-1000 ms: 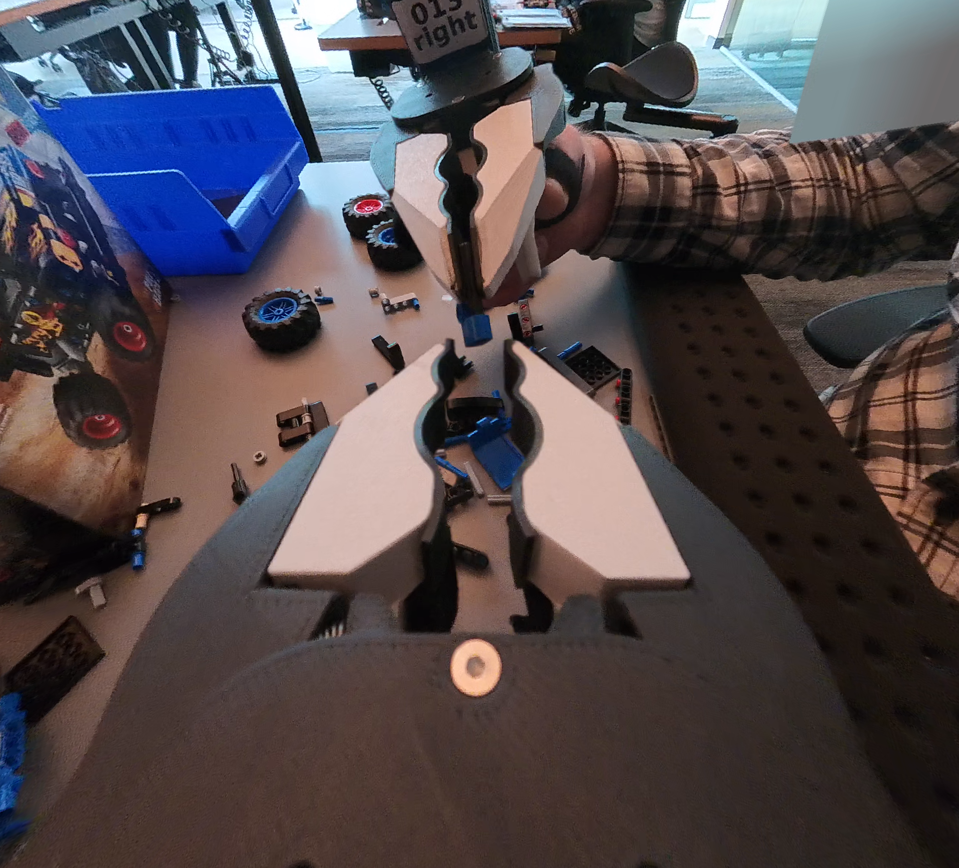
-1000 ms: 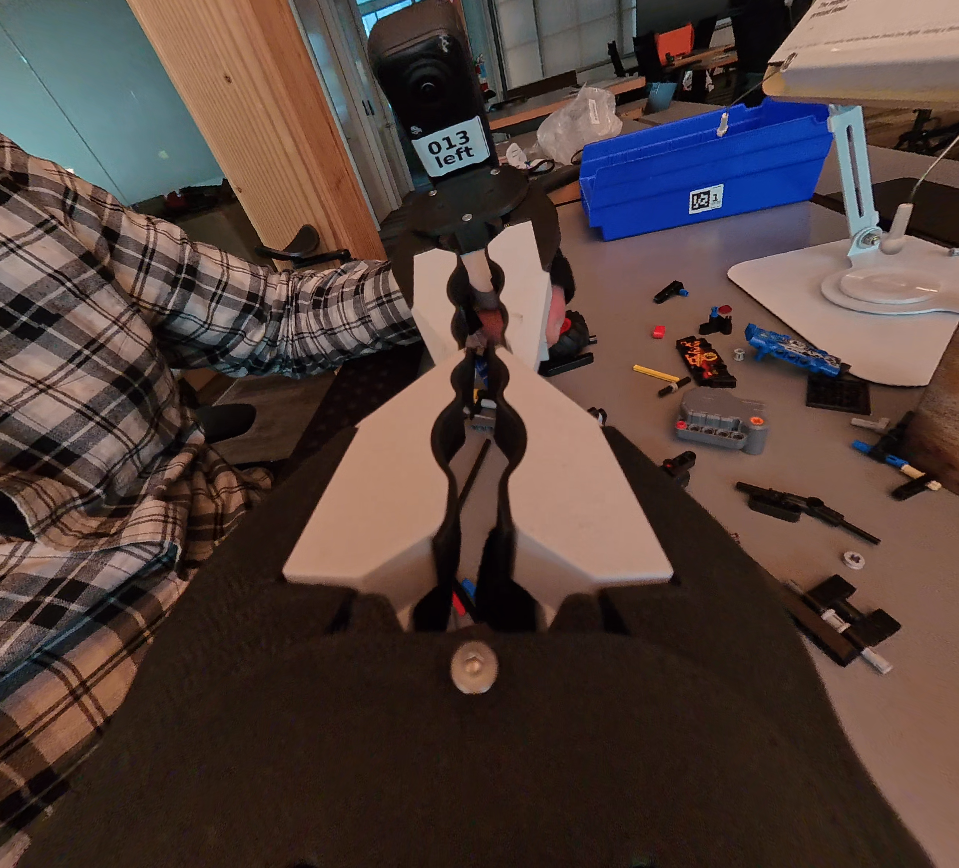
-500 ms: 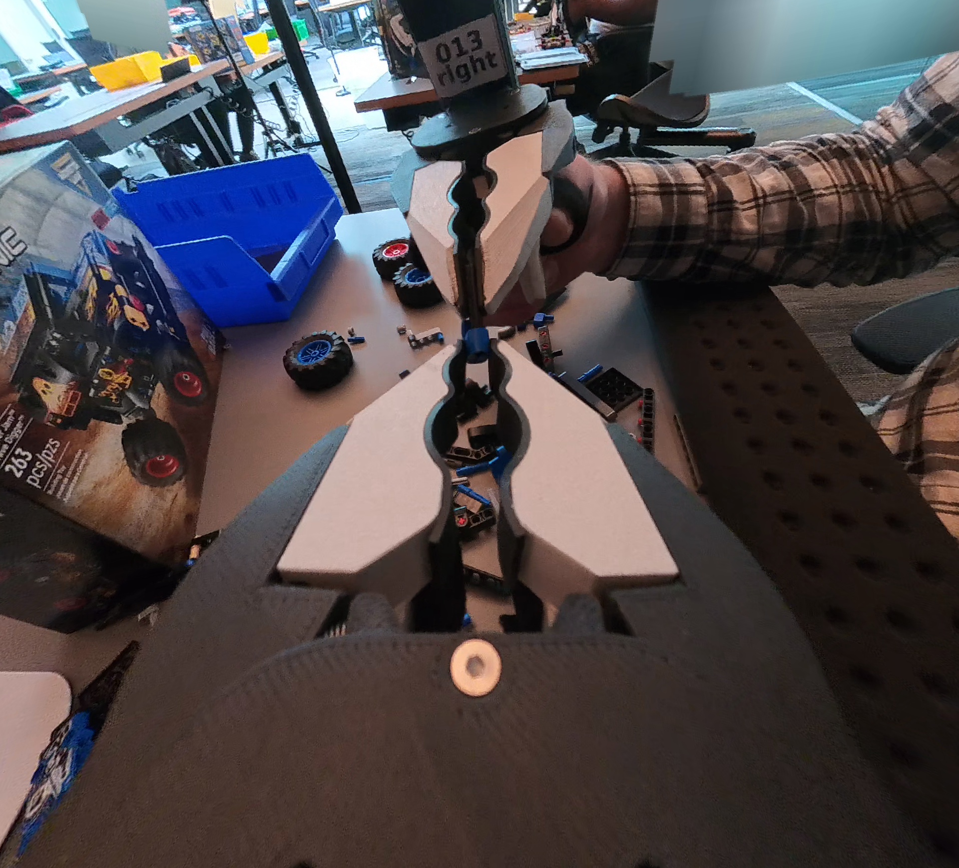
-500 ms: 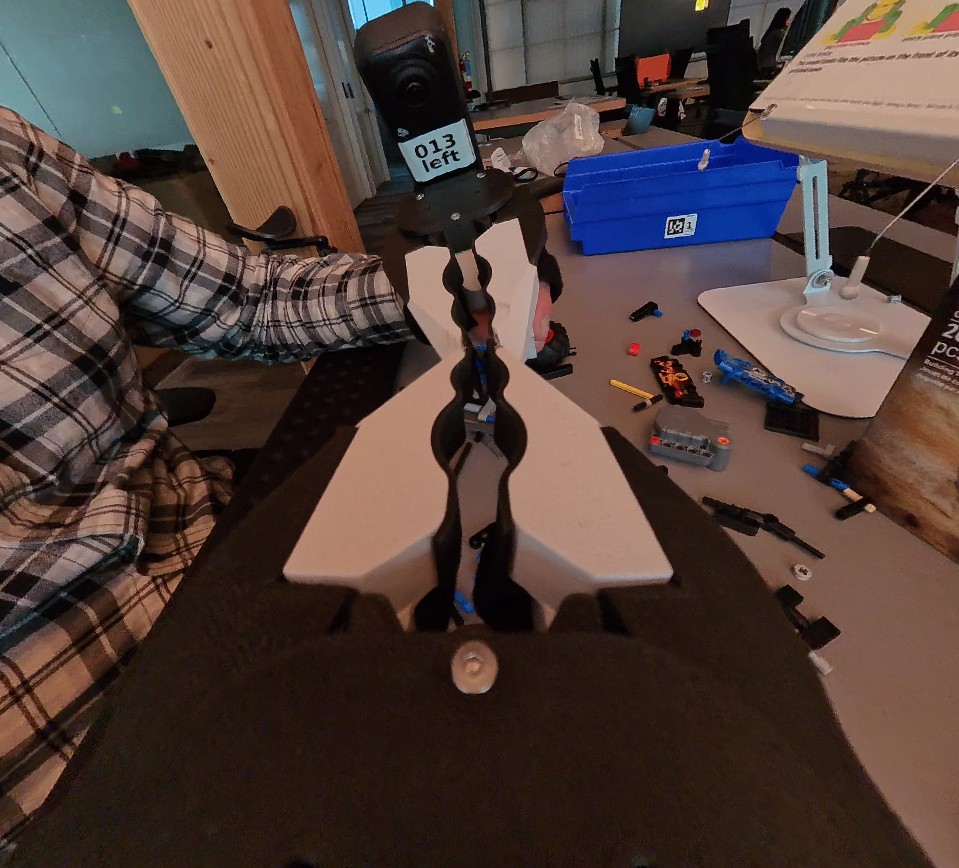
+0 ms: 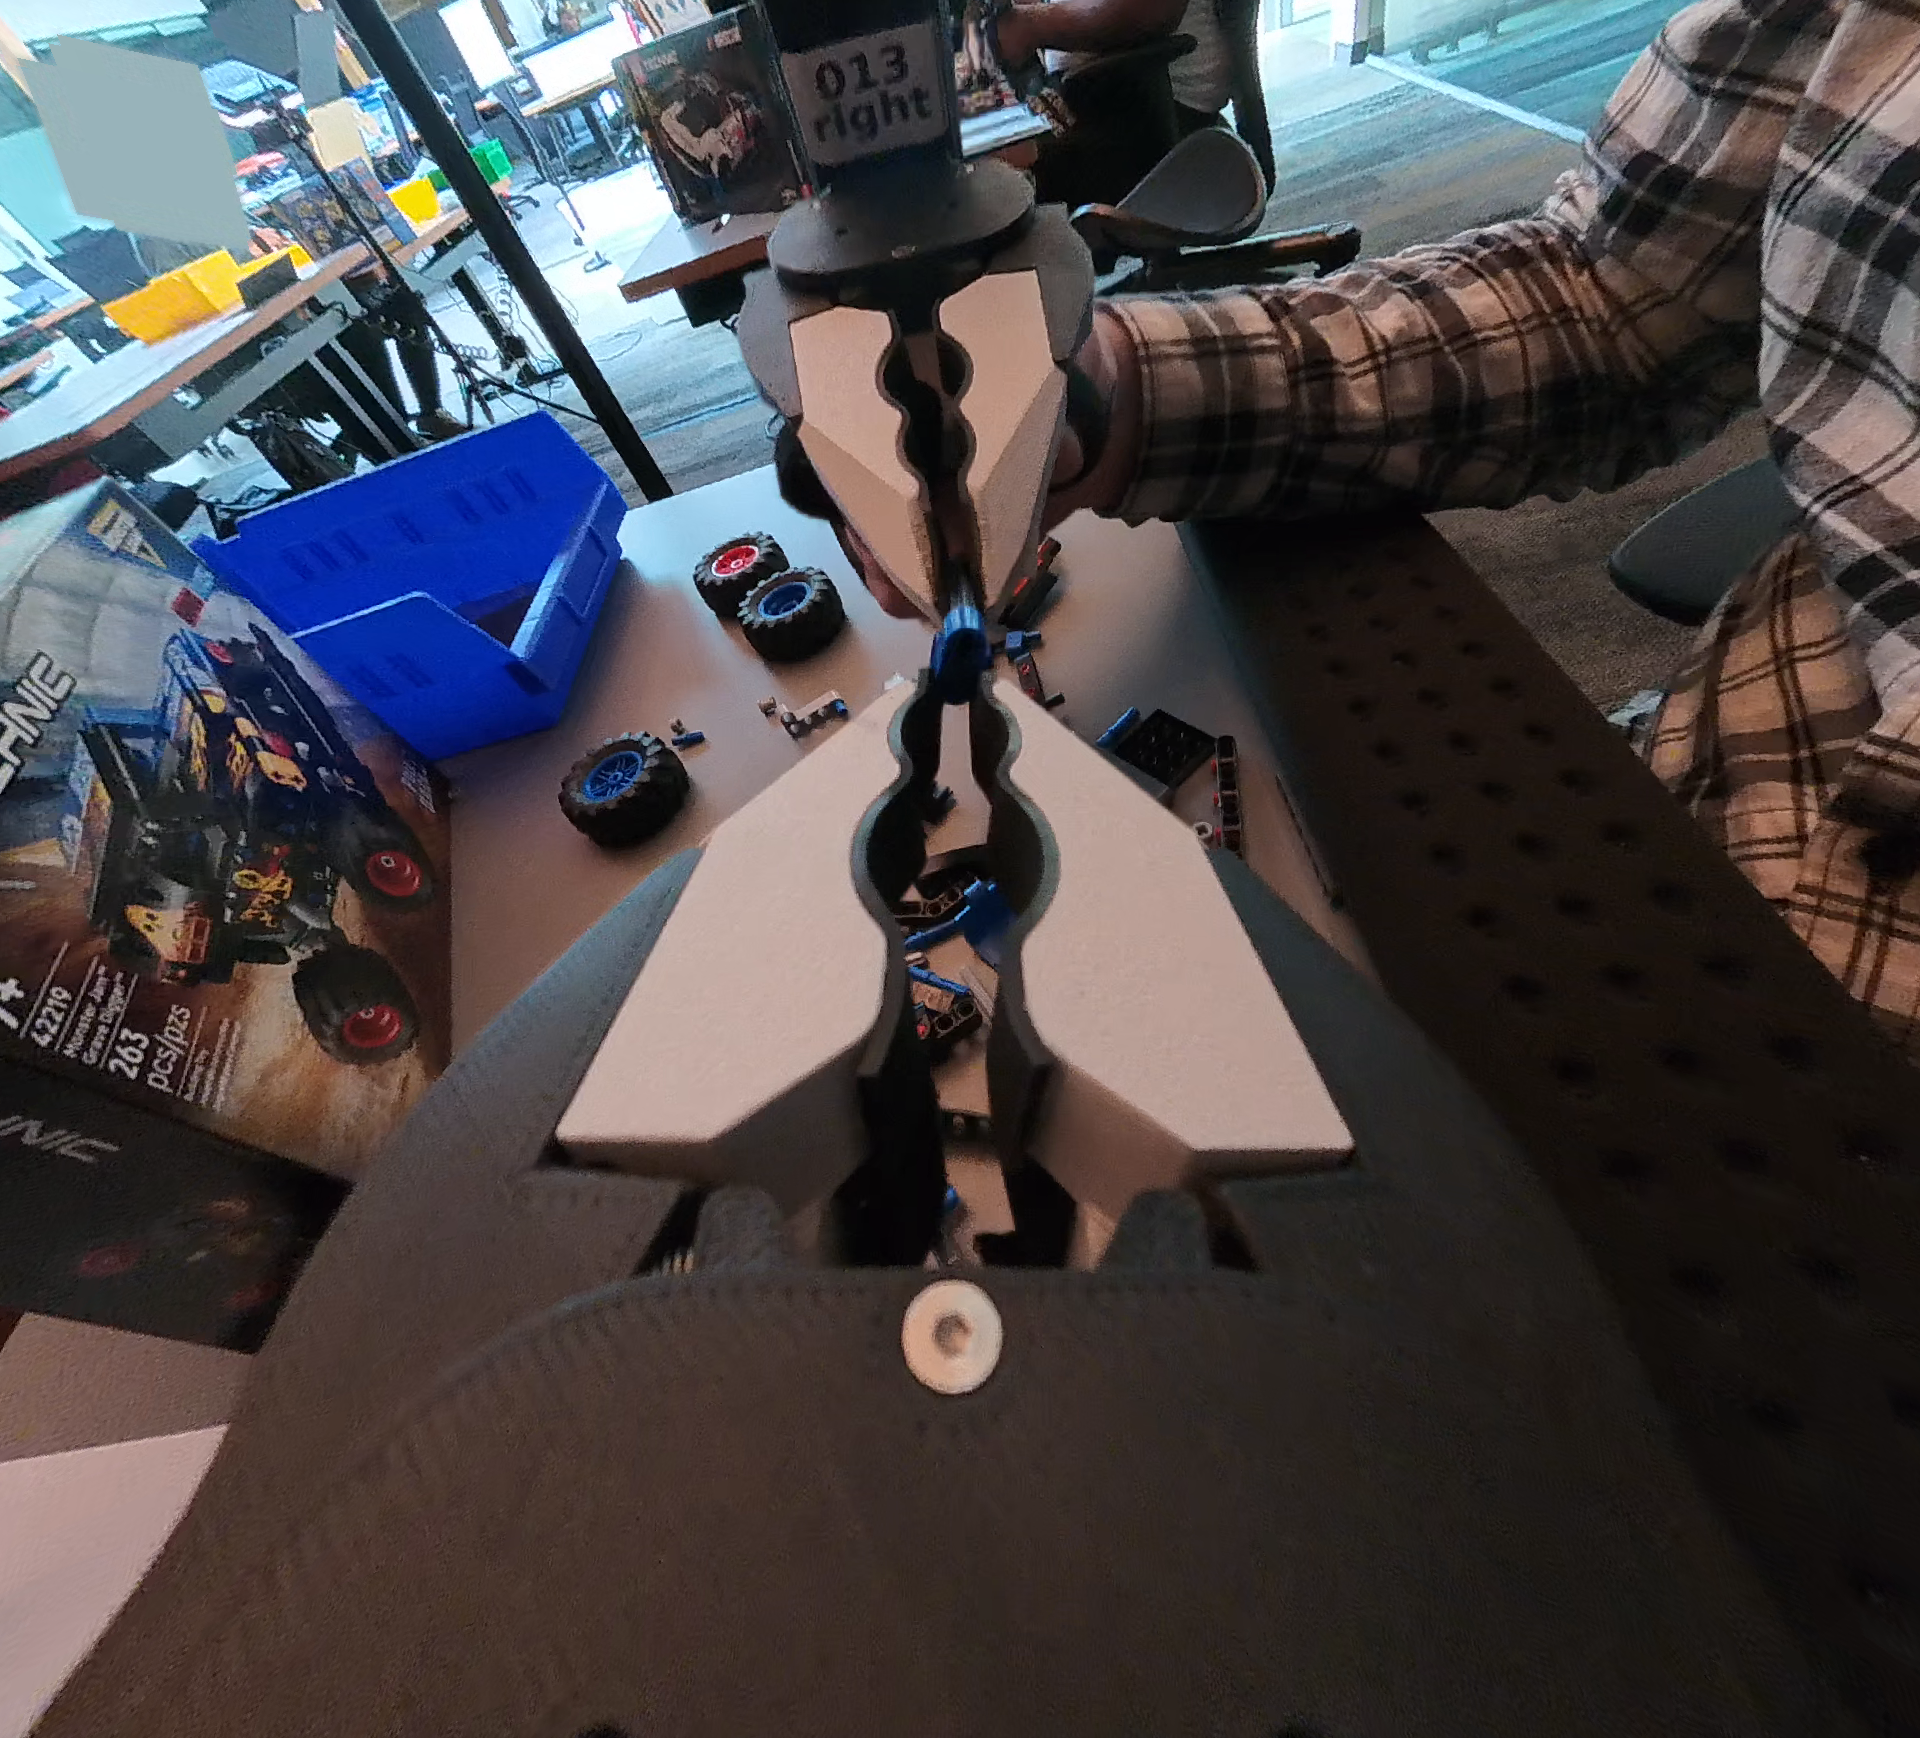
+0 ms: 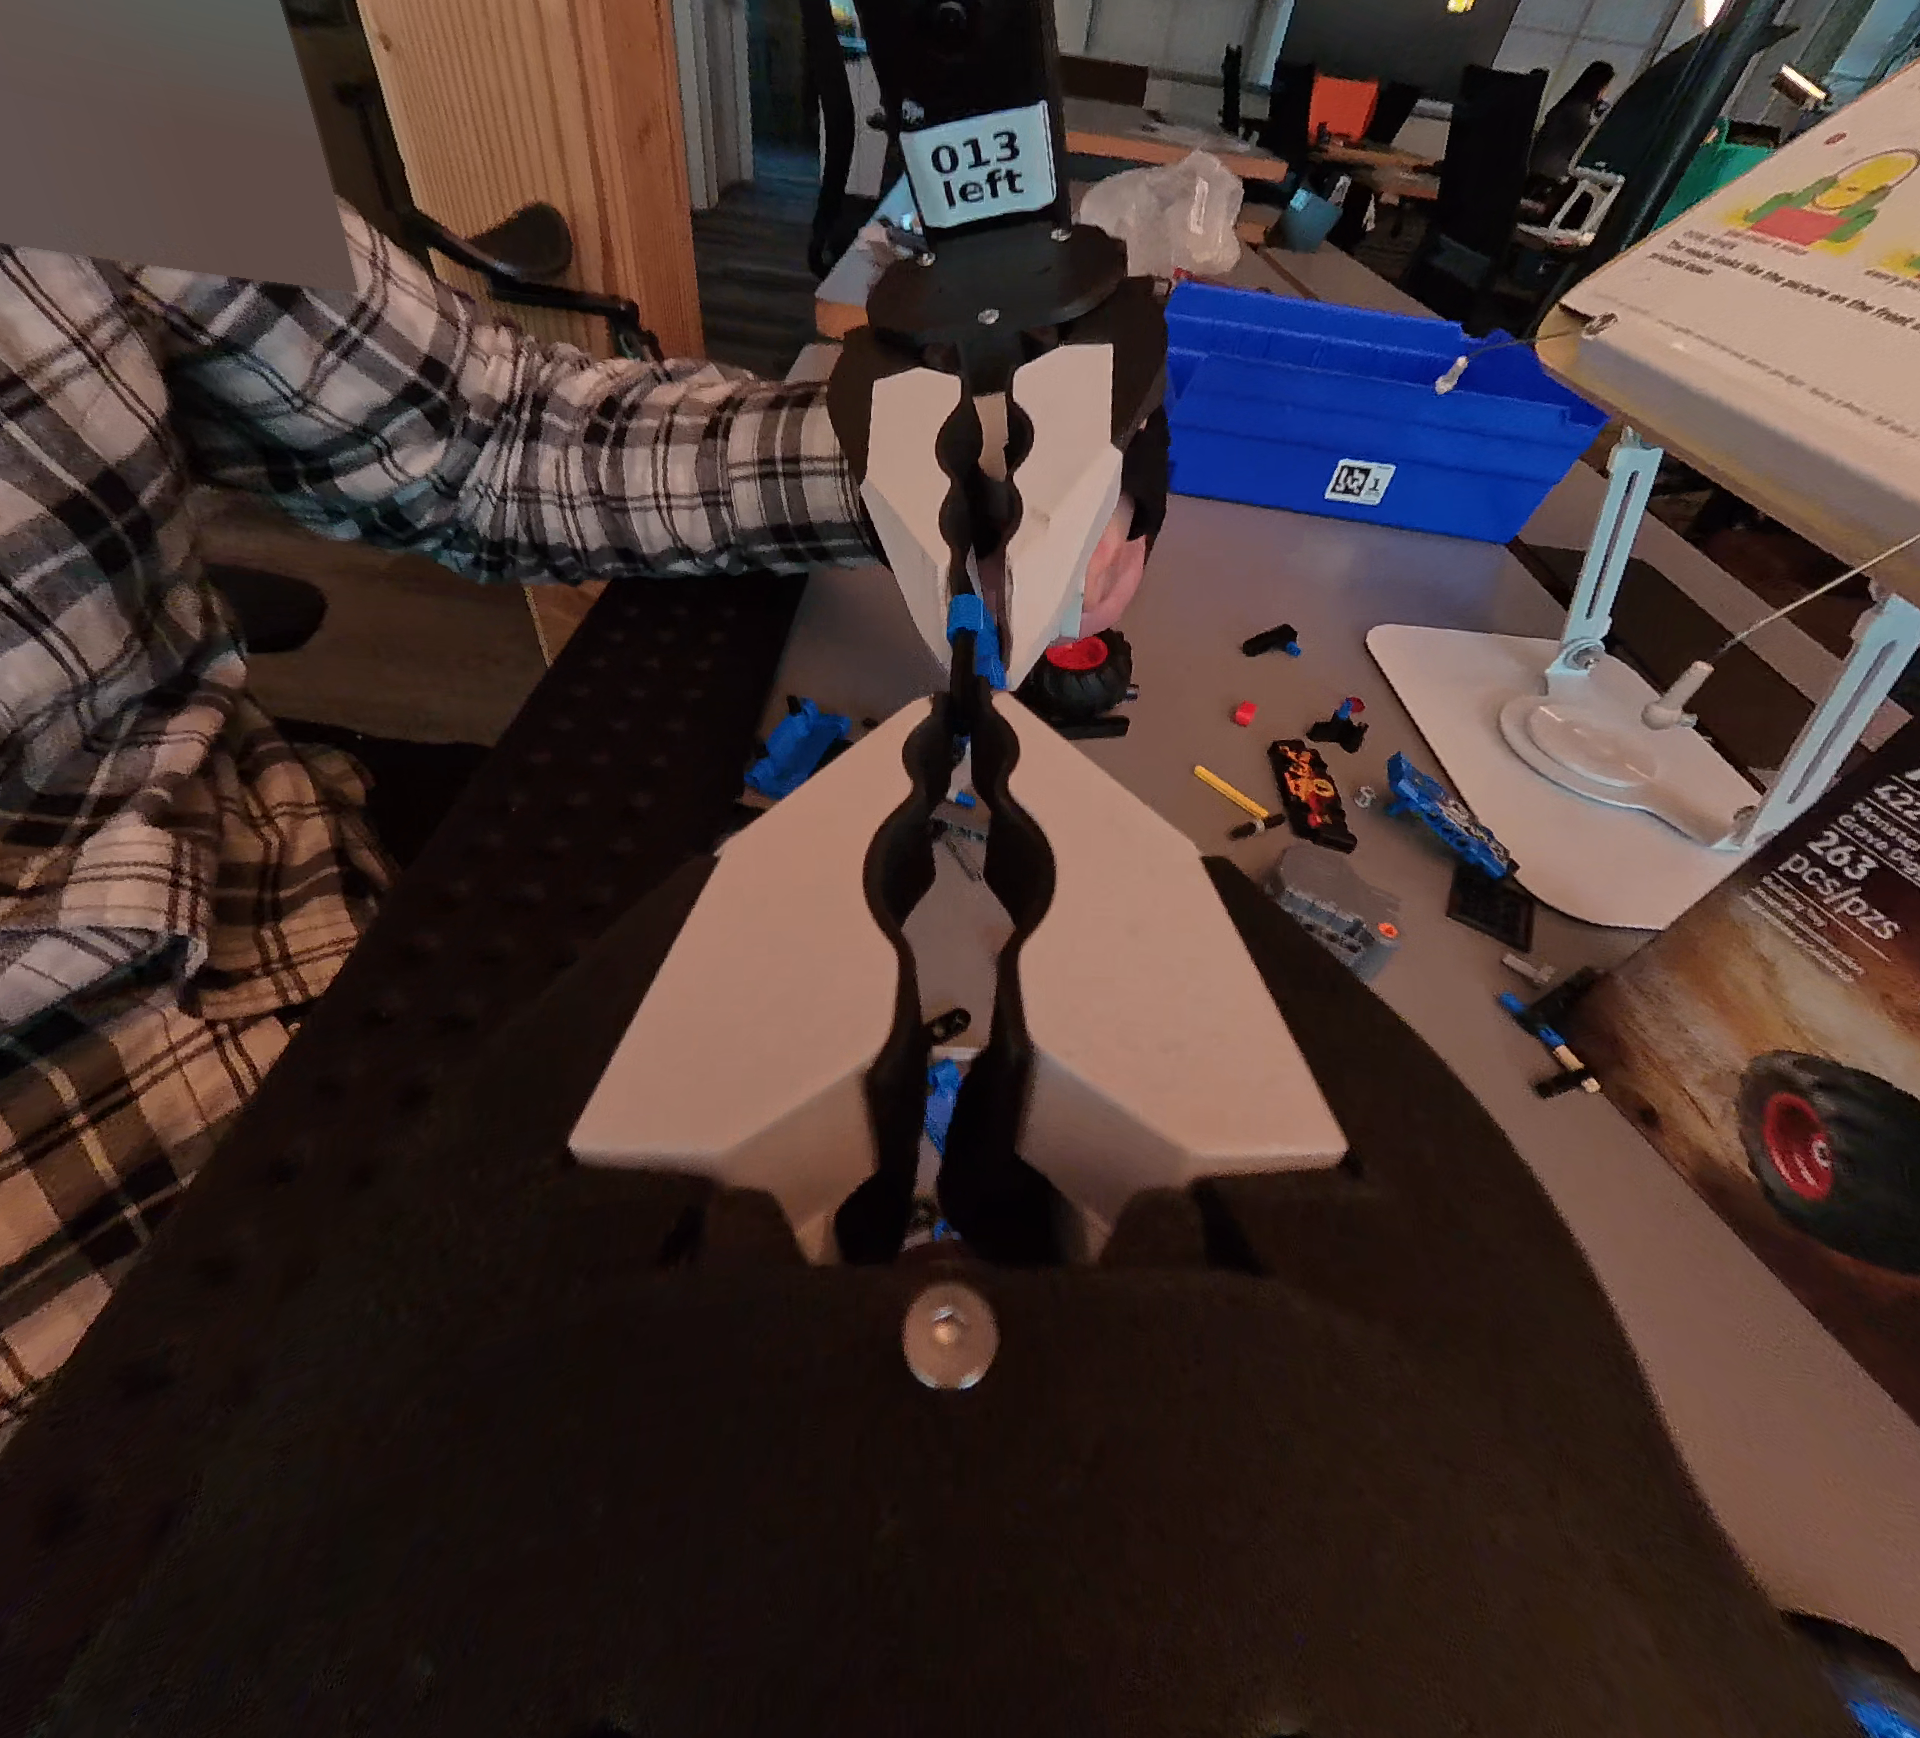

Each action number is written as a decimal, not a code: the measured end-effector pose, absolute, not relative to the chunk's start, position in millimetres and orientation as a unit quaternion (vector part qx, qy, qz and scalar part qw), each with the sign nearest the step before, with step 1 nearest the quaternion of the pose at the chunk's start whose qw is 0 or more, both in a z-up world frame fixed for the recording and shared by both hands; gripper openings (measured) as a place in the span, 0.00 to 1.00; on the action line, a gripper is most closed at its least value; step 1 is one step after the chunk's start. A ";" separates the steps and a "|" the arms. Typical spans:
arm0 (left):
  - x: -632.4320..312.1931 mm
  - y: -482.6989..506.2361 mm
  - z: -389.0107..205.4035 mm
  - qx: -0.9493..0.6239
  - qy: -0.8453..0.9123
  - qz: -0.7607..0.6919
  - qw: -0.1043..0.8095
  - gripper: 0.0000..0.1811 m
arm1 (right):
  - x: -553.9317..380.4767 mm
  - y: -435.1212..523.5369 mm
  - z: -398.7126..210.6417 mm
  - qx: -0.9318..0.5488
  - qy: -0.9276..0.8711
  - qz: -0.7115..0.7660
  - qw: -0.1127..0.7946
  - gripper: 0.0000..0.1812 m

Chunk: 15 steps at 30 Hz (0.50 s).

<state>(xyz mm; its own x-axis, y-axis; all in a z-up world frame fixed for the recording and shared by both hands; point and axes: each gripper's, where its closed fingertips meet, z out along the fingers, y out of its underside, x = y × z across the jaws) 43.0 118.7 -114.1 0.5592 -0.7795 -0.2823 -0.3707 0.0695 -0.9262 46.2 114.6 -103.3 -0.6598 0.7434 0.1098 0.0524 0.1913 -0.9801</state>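
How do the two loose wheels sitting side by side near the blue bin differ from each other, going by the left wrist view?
The red-hubbed wheel has a red centre; the blue-hubbed wheel has a blue one. The red-hubbed wheel lies farther from the camera, the blue-hubbed wheel nearer, and they touch. Both have black knobby tyres, look alike in size, and rest on the grey table right of the blue bin.

Right gripper point(image 6: 961, 712), white-fingered with black wavy pads, closed tip-to-tip against the left gripper point(image 6: 977, 649), which pinches a small blue plastic connector point(image 6: 966, 618) on a thin black axle point(image 6: 964, 665). Behind on the grey table point(image 6: 1195, 608): a long blue plastic bin point(image 6: 1371, 441), a white stand base point(image 6: 1558, 774) and scattered bricks.
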 end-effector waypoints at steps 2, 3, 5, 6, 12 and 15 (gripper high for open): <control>24.9 122.5 -114.0 -0.672 0.410 -0.169 0.593 0.00 | 52.7 127.9 -93.3 -0.286 -0.686 0.593 0.311 0.00; 15.5 121.3 -107.1 -0.673 0.389 -0.186 0.600 0.00 | 57.6 142.9 -87.3 -0.298 -0.670 0.597 0.326 0.00; 25.8 125.6 -100.6 -0.658 0.397 -0.175 0.615 0.00 | 54.6 143.7 -92.5 -0.307 -0.674 0.591 0.320 0.00; 37.6 130.2 -108.7 -0.666 0.410 -0.169 0.600 0.04 | 46.8 134.5 -103.4 -0.309 -0.693 0.574 0.307 0.00; 50.3 131.0 -119.1 -0.668 0.424 -0.165 0.589 0.04 | 38.2 119.0 -110.6 -0.302 -0.707 0.569 0.292 0.01; 49.2 130.1 -117.8 -0.664 0.423 -0.163 0.595 0.03 | 39.2 118.2 -111.3 -0.299 -0.707 0.569 0.295 0.01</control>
